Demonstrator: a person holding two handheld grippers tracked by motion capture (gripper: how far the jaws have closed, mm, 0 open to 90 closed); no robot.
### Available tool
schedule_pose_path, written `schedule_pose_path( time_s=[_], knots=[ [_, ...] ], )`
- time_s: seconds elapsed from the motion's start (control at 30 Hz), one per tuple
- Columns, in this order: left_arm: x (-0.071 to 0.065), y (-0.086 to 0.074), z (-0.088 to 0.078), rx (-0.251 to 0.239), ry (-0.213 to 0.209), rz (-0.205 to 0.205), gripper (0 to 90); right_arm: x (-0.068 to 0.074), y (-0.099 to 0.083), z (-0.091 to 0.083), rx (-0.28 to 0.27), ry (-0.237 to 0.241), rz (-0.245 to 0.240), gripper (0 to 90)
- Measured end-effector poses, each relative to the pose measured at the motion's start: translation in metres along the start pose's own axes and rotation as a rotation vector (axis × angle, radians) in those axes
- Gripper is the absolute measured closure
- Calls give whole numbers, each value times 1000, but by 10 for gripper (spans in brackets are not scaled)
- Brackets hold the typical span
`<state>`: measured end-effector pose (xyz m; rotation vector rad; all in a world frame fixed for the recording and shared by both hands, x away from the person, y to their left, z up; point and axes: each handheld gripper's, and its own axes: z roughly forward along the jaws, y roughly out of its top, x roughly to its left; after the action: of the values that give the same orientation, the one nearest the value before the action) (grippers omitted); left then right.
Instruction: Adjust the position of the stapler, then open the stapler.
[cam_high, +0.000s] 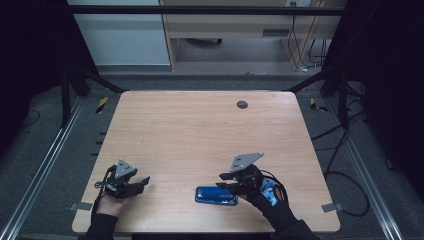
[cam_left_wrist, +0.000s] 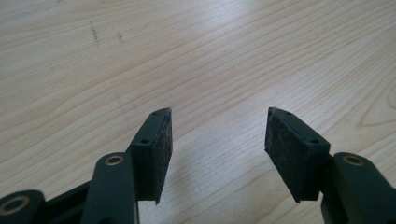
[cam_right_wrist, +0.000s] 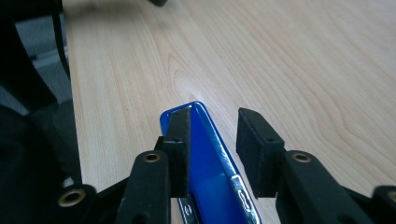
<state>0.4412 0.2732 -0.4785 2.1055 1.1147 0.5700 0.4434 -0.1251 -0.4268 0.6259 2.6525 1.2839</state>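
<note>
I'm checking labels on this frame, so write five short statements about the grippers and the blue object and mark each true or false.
1. The left gripper has its jaws apart with bare wood between them. True.
2. The blue stapler stands upright on one end. False: it lies flat on the table.
3. The right gripper is over the stapler with its jaws apart. True.
4. The left gripper is clamped on the stapler. False: it holds nothing and sits well to the stapler's left in the high view.
5. A small dark round disc is in the tabletop near its far edge. True.
</note>
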Motion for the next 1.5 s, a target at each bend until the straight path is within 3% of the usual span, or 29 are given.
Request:
schedule_pose_path(
  time_s=[0.4,0.8,1.1,1.5],
  knots=[
    [-21,19,-6,-68,-88,60,481,1,-34,-18,-24,9,69,841],
    [-45,35,-16,-107,-145,125,517,8,-54,-16,27,26,93,900],
    [-67,54,-7,-95,-207,181,517,8,-63,-11,54,19,105,900],
    [-94,87,-1,-80,-281,299,519,10,-65,-6,77,4,89,900]
  ],
)
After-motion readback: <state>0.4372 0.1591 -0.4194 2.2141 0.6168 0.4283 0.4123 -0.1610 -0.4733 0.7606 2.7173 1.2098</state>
